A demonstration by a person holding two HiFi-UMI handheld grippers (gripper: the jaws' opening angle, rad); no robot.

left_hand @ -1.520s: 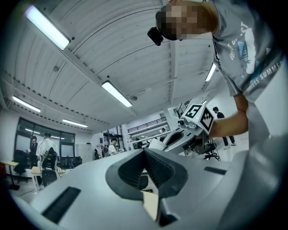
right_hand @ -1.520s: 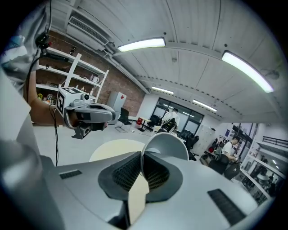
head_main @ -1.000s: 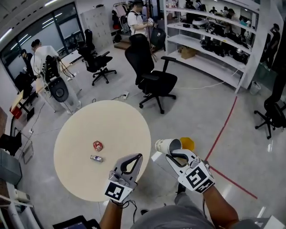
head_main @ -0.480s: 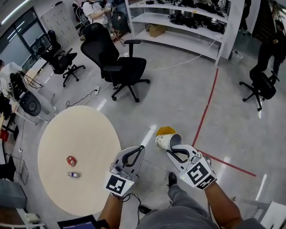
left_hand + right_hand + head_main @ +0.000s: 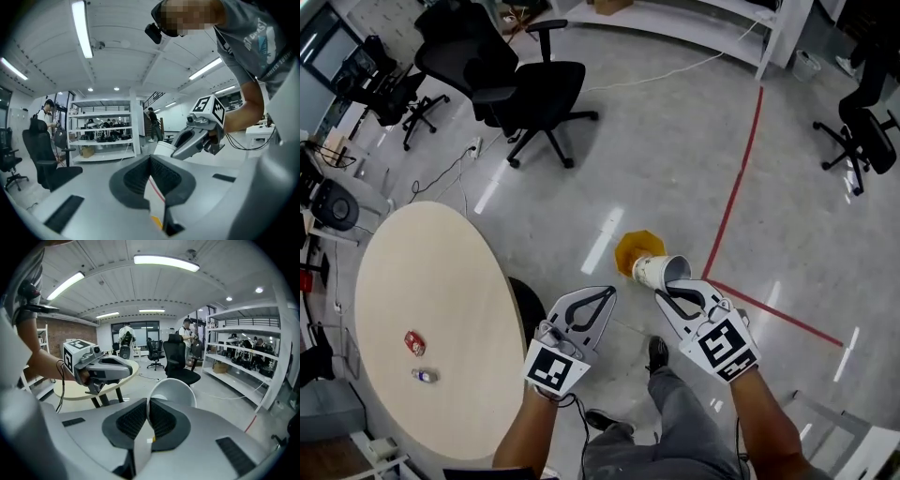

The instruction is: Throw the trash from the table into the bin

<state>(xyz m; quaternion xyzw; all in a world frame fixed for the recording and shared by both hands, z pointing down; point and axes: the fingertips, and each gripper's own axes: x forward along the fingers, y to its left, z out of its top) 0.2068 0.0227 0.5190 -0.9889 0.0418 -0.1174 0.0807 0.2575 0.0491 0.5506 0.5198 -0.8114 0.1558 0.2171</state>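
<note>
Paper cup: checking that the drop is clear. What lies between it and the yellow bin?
Nothing. In the head view the paper cup, clamped in the right gripper, overlaps the yellow bin with no object between.

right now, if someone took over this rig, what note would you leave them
Left tongs: shut, empty.
Right tongs: shut on the rim of a white paper cup, held by the yellow bin on the floor.
On the round table: a red crumpled wrapper and a small bottle.
Done: cup is off the table.
Left: drop the cup in the bin, then fetch the other two.
</note>
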